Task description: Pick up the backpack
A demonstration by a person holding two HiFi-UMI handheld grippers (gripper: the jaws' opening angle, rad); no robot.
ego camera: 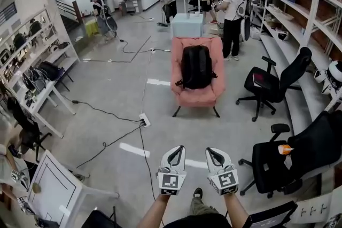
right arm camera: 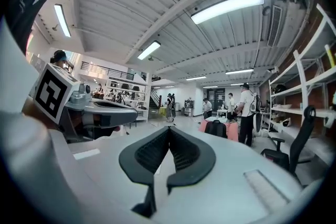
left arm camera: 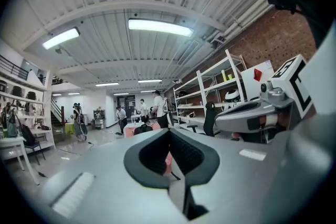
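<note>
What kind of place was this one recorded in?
Probably an open-plan lab or workshop: white shelving racks along a brick wall, black office chairs, cables trailing over the floor. A black backpack sits on a pink armchair.

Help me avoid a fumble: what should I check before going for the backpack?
1. Backpack in sight: ok, it stands upright on the pink armchair.
2. Within reach: not ok, the left gripper and right gripper are far short of it, with open floor between.
3. Jaws open for a grasp: not ok, both are shut and empty.
4. Walking path: ok, the power strip lies left of the straight line.
5. Top handle findable: cannot tell from here.
</note>
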